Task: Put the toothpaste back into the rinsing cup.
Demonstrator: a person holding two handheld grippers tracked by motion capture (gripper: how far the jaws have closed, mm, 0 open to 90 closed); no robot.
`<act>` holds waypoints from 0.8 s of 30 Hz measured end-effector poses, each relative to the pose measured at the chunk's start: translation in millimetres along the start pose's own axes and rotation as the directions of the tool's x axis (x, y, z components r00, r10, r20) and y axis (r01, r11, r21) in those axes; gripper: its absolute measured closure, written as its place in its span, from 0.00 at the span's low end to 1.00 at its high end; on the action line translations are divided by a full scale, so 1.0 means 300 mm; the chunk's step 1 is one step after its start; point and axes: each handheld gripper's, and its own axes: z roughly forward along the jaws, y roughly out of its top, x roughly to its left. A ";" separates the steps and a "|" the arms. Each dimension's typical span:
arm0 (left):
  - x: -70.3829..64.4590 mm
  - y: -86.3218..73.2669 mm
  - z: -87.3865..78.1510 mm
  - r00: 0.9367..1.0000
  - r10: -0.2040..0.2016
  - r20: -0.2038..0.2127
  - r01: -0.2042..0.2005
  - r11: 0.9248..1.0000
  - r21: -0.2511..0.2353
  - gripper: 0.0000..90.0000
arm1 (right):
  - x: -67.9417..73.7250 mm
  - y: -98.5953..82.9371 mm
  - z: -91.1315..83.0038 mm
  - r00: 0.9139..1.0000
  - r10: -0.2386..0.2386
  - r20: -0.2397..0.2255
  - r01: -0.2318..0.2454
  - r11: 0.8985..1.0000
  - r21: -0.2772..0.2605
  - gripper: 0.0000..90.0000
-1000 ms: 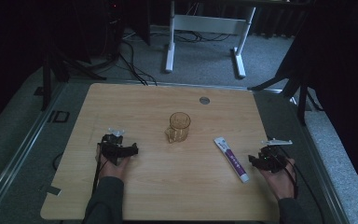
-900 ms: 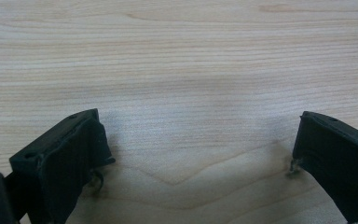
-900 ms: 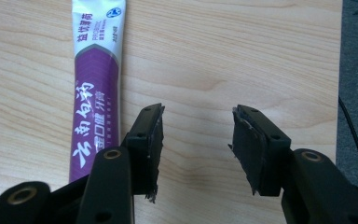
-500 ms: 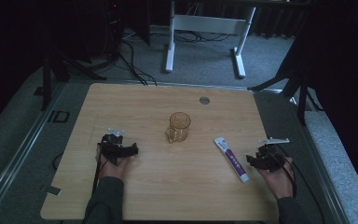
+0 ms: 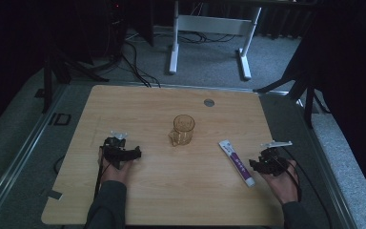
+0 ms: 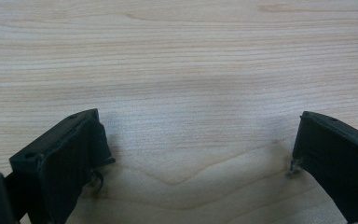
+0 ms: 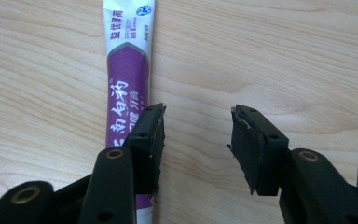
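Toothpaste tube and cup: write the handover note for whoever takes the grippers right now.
Left gripper: open, holding nothing, low over bare table left of the cup.
Right gripper: open, holding nothing, beside the toothpaste tube; one jaw overlaps the tube's edge, the tube isn't between the jaws.
Tube lies flat, right of the upright amber cup at mid-table.
Done: nothing gripped.
Left: probably shift over the tube and close.

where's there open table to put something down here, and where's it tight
Free: the far strip between the glass mug and the table back edge, and the near middle between both hands. Tight: the right side, where the right tongs sit open beside the toothpaste tube. The left tongs are open over bare wood.
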 end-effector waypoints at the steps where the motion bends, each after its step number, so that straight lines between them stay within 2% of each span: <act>1: 0.000 0.000 0.000 1.000 0.000 0.000 0.000 1.000 0.000 0.02 | 0.001 0.000 0.000 1.000 -0.003 0.000 0.003 1.000 0.000 0.60; 24: 0.000 0.000 0.000 1.000 0.000 0.000 0.000 1.000 0.000 0.02 | 0.047 0.016 -0.009 0.999 -0.045 -0.016 0.045 0.999 0.017 0.61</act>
